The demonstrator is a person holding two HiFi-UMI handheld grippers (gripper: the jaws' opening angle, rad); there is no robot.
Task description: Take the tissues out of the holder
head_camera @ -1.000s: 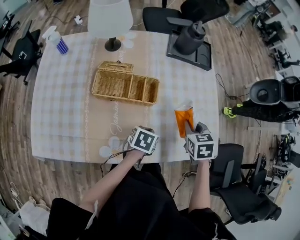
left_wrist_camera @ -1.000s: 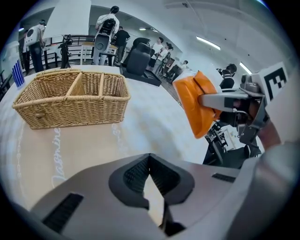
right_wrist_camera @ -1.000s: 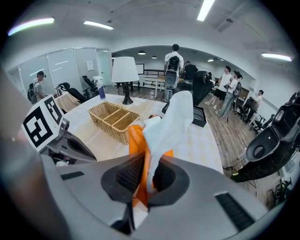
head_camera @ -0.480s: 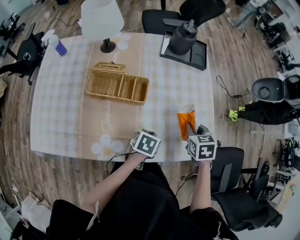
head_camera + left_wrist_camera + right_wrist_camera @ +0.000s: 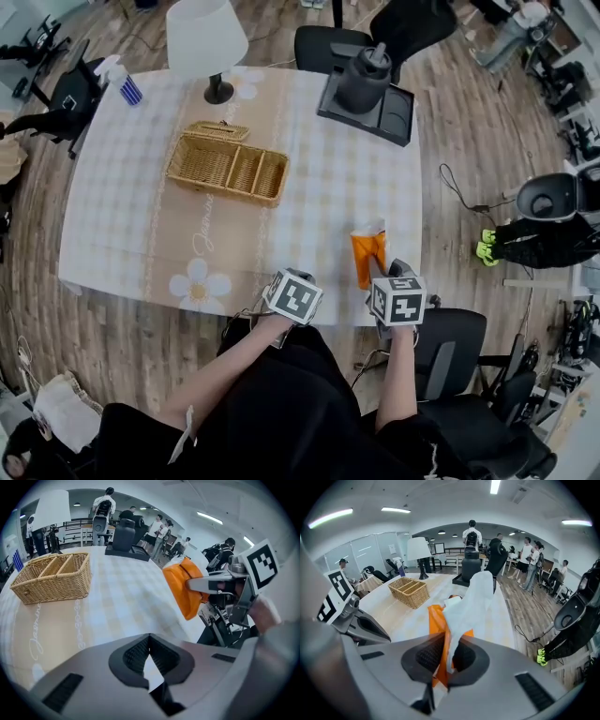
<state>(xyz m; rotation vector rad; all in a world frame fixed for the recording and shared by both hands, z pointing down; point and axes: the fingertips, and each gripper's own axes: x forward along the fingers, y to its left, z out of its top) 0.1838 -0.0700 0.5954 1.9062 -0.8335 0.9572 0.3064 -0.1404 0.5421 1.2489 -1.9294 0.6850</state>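
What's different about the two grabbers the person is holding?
The right gripper pinches an orange tissue pack; the left gripper pinches nothing. A white tissue pokes up ahead of the right gripper; through the left gripper's jaws only the table shows. Both have their jaws together.

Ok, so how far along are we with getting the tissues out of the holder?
Done: the orange tissue pack, white tissue poking out, is clear of the woven wicker holder across the table. In hand: the right gripper is shut on the pack near the table's front edge. Left: probably just setting it down; the left gripper is empty.
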